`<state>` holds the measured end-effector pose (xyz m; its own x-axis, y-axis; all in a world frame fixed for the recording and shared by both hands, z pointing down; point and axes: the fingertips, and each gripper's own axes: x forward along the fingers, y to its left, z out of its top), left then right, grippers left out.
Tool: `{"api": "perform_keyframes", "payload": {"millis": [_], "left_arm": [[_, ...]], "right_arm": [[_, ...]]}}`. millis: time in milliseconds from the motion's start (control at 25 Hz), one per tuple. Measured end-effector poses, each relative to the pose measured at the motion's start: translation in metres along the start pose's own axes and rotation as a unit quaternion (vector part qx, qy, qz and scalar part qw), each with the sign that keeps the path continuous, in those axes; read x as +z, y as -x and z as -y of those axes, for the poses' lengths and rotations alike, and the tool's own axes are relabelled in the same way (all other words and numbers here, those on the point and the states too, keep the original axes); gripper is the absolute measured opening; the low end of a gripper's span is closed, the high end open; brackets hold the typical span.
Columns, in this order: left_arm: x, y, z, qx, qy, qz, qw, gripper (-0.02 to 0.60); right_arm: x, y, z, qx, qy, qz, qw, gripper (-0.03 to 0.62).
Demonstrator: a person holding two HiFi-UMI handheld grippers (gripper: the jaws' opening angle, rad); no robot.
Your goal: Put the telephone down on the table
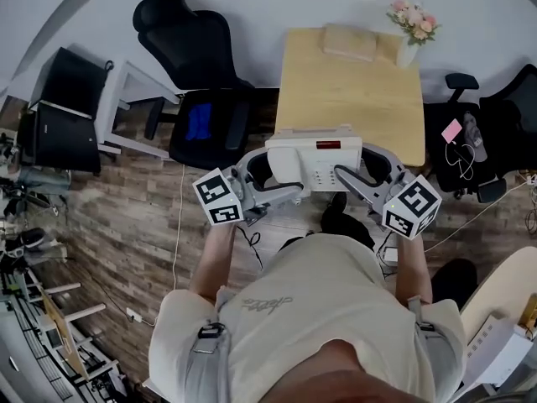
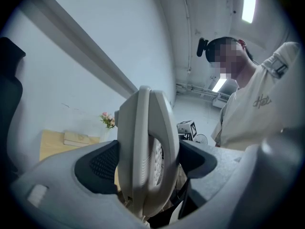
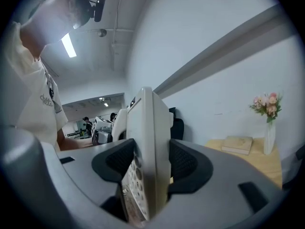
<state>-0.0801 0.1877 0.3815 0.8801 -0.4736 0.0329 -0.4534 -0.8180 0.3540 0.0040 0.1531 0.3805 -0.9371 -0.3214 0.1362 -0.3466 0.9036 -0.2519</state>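
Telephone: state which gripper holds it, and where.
Both hold the telephone: left gripper clamped on its left end, right gripper on its right end.

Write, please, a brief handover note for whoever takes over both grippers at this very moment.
Left gripper: jaws shut on the left side of the telephone.
Right gripper: jaws shut on its right side.
Telephone: held between the two, seemingly in the air at the near edge of the table. A book and a vase of flowers are at the table's far end.
Done: telephone gripped from both sides.
Left: probably move it over the bare near part of the table, lower it until it rests there, then open both jaws.
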Motion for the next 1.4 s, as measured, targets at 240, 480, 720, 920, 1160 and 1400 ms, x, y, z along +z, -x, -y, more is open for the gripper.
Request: {"api": "perform_keyframes", "payload": {"millis": [240, 480, 720, 920, 1160, 1400], "left_arm": [[0.026, -0.05, -0.054, 0.009, -0.003, -0.014, 0.9999, 0.377], [0.035, -0.082, -0.09, 0.015, 0.0, -0.01, 0.9998, 0.377], [0.036, -0.093, -0.112, 0.02, 0.019, -0.006, 0.9996, 0.377], [0.041, -0.102, -0.145, 0.013, 0.031, -0.007, 0.9994, 0.377], [0.049, -0.101, -0.177, -0.014, 0.037, -0.005, 0.9992, 0.377], [0.074, -0.098, -0.214, -0.055, 0.038, -0.001, 0.9978, 0.377]], "right_arm": [[0.023, -0.01, 0.075, 0.007, -0.006, 0.01, 1.0, 0.219], [0.032, -0.017, 0.123, 0.015, -0.003, 0.008, 1.0, 0.219], [0.033, -0.027, 0.147, 0.019, -0.011, -0.002, 1.0, 0.219], [0.036, -0.045, 0.174, 0.013, -0.021, -0.009, 1.0, 0.219], [0.041, -0.067, 0.191, -0.016, -0.023, -0.021, 0.999, 0.219], [0.063, -0.095, 0.209, -0.054, -0.016, -0.022, 0.998, 0.219]]}}
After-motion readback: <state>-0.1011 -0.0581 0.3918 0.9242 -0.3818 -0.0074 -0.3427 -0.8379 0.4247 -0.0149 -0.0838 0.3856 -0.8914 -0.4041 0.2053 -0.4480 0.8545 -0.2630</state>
